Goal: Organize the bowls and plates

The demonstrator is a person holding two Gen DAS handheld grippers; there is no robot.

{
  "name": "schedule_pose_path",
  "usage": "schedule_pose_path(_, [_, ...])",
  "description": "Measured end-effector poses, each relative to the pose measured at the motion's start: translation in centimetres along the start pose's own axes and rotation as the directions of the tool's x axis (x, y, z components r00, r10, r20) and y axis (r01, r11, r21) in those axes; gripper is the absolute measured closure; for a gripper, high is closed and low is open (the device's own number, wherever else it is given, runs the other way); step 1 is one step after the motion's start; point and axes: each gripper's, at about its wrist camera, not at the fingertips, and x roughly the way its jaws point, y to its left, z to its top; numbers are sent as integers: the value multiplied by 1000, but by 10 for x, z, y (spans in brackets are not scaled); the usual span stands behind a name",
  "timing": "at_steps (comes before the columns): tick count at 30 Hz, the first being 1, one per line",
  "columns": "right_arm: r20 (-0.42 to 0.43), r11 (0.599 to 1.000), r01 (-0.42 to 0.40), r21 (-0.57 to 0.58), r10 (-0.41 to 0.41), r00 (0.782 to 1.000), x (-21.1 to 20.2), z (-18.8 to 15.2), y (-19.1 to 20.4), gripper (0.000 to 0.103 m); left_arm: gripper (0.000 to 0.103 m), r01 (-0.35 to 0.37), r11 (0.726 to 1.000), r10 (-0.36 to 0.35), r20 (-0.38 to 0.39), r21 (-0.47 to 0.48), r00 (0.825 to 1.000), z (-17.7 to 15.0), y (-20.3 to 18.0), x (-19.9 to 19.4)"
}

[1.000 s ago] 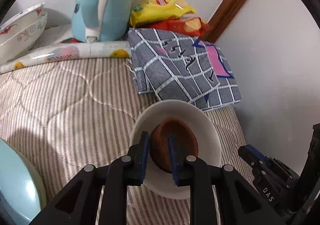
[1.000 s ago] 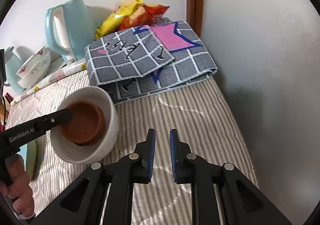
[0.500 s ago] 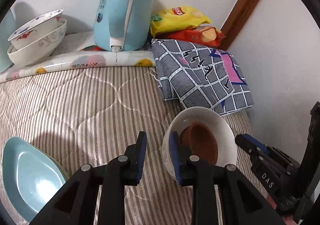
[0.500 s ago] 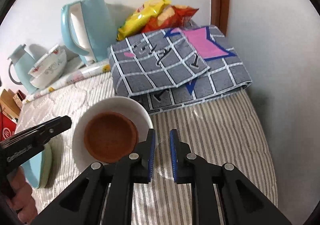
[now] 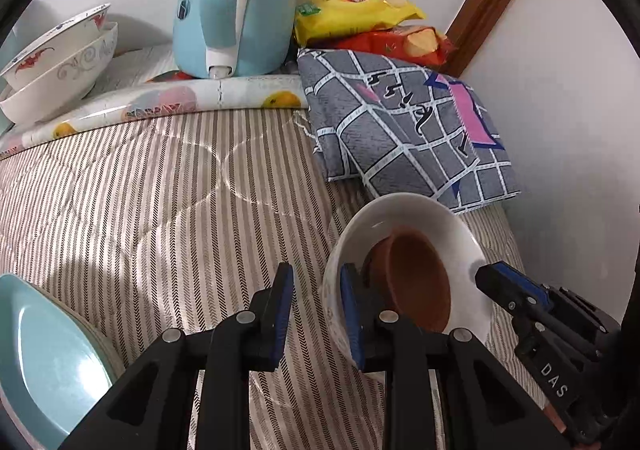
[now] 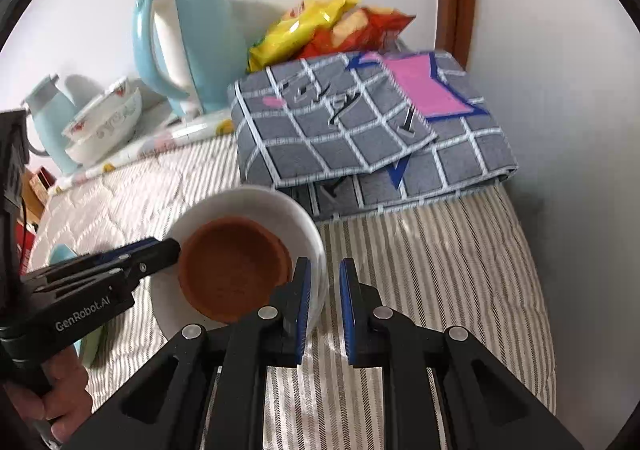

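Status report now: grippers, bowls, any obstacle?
Left gripper open, astride rim of white bowl. Right gripper slightly open at opposite rim. Brown bowl nested inside. Folded cloth close behind.

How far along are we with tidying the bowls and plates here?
Done: the brown bowl sits inside the white bowl, and two patterned bowls are stacked by the kettle. In hand: the left tongs and right tongs both straddle the white bowl's rim, not clamped on it. Left: the teal plate lies apart on the quilt, and the nested pair is not with the stack.
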Motion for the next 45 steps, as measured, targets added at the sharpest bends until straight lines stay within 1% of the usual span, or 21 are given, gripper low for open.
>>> schedule_pose_path(3, [-6, 1000, -5, -10, 5, 1000, 4, -1, 2, 88, 80, -6, 1000, 6, -11, 5, 1000, 0, -1, 5])
schedule_pose_path(6, [-35, 1000, 16, -8, -16, 999, 13, -2, 2, 88, 77, -12, 1000, 12, -17, 13, 1000, -2, -2, 9])
schedule_pose_path(9, [-64, 1000, 3, 1, -3, 998, 19, -3, 0, 88, 74, -16, 1000, 16, -15, 8, 1000, -2, -2, 13])
schedule_pose_path(12, [-96, 1000, -1, 2, 1, 995, 26, -2, 2, 88, 73, -15, 1000, 15, -30, 0, 999, -1, -2, 18])
schedule_pose_path(16, [-120, 1000, 25, -11, -26, 992, 35, -3, 4, 80, 71, -42, 999, 43, -36, 23, 998, -2, -4, 25])
schedule_pose_path(20, [-118, 999, 33, 3, -32, 993, 40, -2, 2, 78, 69, -39, 999, 40, -19, 17, 999, -1, -1, 27])
schedule_pose_path(23, [-107, 998, 56, -8, -57, 993, 42, -2, 1, 68, 61, -57, 998, 57, -7, 8, 998, 0, 2, 28])
schedule_pose_path(24, [-102, 998, 64, -8, -64, 993, 42, -3, 0, 64, 60, -50, 999, 50, -11, 6, 999, 1, 3, 29])
schedule_pose_path(26, [-99, 998, 64, 1, -64, 993, 42, -3, -4, 60, 58, -42, 999, 42, -15, 1, 999, 1, 6, 29])
schedule_pose_path(28, [-104, 998, 61, 12, -59, 993, 42, -3, -8, 53, 54, -47, 999, 47, -16, 12, 999, 1, 7, 29])
schedule_pose_path(29, [-112, 998, 56, 23, -53, 992, 43, -2, -11, 52, 52, -51, 999, 51, -20, 11, 999, 2, 8, 30])
schedule_pose_path(32, [-117, 999, 40, 36, -36, 992, 44, -3, -14, 52, 52, -48, 999, 49, -32, 11, 998, 3, 9, 30])
schedule_pose_path(33, [-114, 999, 41, 34, -37, 993, 42, -4, -15, 52, 52, -51, 999, 52, -33, 16, 998, 3, 8, 30])
schedule_pose_path(35, [-102, 999, 40, 25, -37, 994, 41, -5, -13, 58, 52, -53, 998, 54, -32, 19, 998, 3, 8, 30])
schedule_pose_path(37, [-94, 1000, 18, 21, -16, 995, 41, -5, -9, 69, 53, -57, 998, 58, -28, 23, 998, 3, 7, 29])
schedule_pose_path(38, [-91, 1000, 9, 22, -7, 996, 40, -5, -8, 72, 56, -55, 998, 55, -23, 26, 998, 2, 7, 28])
schedule_pose_path(40, [-87, 1000, -5, 19, 7, 996, 39, -5, -4, 86, 64, -37, 999, 37, -20, 27, 999, 1, 4, 28])
schedule_pose_path(41, [-84, 1000, -18, 21, 20, 996, 38, -6, -2, 89, 70, -26, 999, 27, -20, 27, 999, 0, 2, 27])
schedule_pose_path(42, [-83, 1000, -21, 21, 23, 996, 38, -6, 0, 90, 79, -12, 999, 13, -19, 30, 1000, 0, 0, 27])
schedule_pose_path(44, [-74, 1000, 0, 23, 1, 997, 38, -5, 4, 90, 89, 15, 999, -14, -11, 42, 1000, -1, -6, 26])
schedule_pose_path(45, [-71, 1000, 2, 25, 0, 997, 37, -6, 4, 91, 92, 17, 999, -17, -10, 41, 1000, -2, -7, 26])
